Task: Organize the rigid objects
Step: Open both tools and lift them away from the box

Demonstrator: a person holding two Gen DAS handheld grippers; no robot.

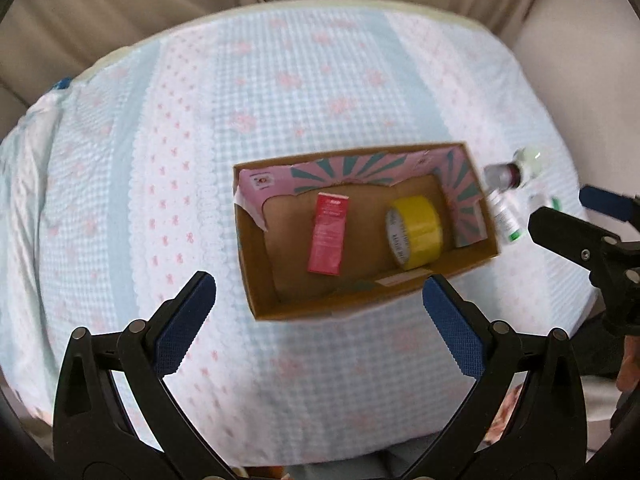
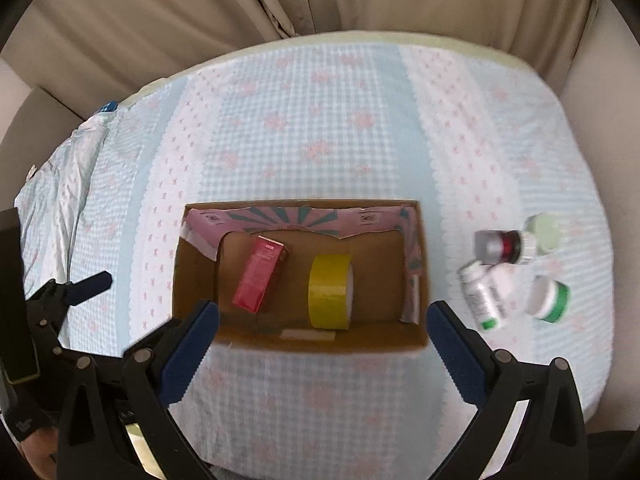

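Note:
An open cardboard box [image 1: 476, 256] [image 2: 304, 344] sits on the patterned cloth. Inside it lie a red carton [image 1: 328, 234] [image 2: 262, 274] and a yellow tape roll [image 1: 416, 232] [image 2: 330, 292]. To its right lie several small containers: a dark bottle with a red band [image 2: 500, 246] [image 1: 506, 174], a white bottle with a green base [image 2: 482, 296] [image 1: 506, 216], a pale green jar [image 2: 544, 234] and a green-banded jar [image 2: 550, 296]. My left gripper [image 1: 318, 308] is open and empty before the box. My right gripper [image 2: 322, 338] is open and empty above the box's near wall.
The blue and pink cloth [image 1: 280, 92] [image 2: 320, 128] covers a rounded table that drops off at its edges. Beige curtains [image 2: 200, 12] hang behind. The right gripper shows at the right of the left wrist view [image 1: 580, 220], the left gripper at the left of the right wrist view [image 2: 68, 292].

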